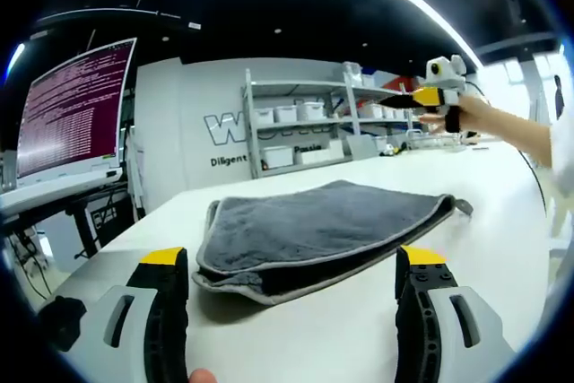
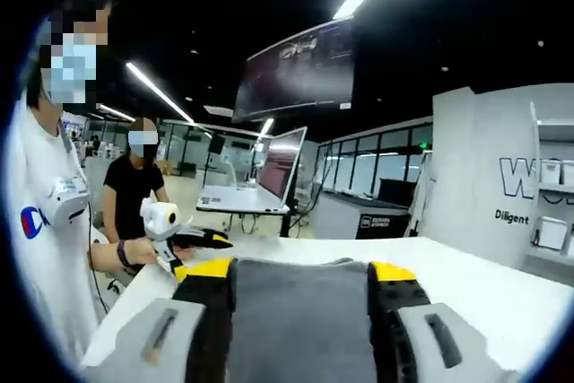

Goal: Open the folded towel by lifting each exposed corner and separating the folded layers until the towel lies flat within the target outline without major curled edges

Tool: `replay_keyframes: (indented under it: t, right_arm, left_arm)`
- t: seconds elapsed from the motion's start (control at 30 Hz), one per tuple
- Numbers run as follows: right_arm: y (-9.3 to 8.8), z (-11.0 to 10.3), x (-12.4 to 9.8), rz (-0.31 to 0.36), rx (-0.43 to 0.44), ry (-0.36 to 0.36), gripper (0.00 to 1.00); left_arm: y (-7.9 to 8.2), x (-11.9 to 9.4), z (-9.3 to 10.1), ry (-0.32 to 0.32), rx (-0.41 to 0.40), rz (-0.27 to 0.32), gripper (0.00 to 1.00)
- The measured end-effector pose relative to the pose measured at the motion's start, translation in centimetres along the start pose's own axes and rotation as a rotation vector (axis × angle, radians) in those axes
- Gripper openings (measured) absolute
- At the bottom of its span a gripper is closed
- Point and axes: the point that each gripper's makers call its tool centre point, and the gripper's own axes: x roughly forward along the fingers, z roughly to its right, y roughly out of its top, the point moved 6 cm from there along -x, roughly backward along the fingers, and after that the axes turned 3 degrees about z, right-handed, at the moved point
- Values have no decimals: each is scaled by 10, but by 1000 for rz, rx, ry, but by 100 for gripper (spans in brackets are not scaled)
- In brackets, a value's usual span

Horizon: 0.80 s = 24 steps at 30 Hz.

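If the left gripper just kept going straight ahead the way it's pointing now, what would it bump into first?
Most likely the folded grey towel on the white table. It lies right ahead of the left gripper, between its open jaws. How far ahead is hard to judge.

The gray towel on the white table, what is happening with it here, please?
A person works with a hand-held claw in each hand to unfold a gray towel on a white table. The towel is folded, its layers stacked and the piped edge facing the left claw, which is open and just short of that edge, not touching it. In the right gripper view, the right claw is open with the towel between its jaws. Another person's claw is raised beyond the table.
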Motion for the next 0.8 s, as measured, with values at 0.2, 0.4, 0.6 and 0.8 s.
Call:
replay_keyframes:
  t: [0.2, 0.4, 0.6, 0.8]
  right_arm:
    - [-5, -17, -35, 40, 49, -73, 99]
    - [-22, -33, -58, 16, 54, -164, 99]
    - [-57, -50, -81, 19, 136, -338, 99]
    - [-81, -65, -98, 42, 132, -507, 99]
  left_arm:
    - [0, 0, 0, 2, -1, -2, 94]
    - [-1, 0, 0, 4, 4, -10, 94]
    - [-2, 0, -2, 6, 1, -12, 94]
    - [-2, 1, -2, 4, 2, -17, 94]
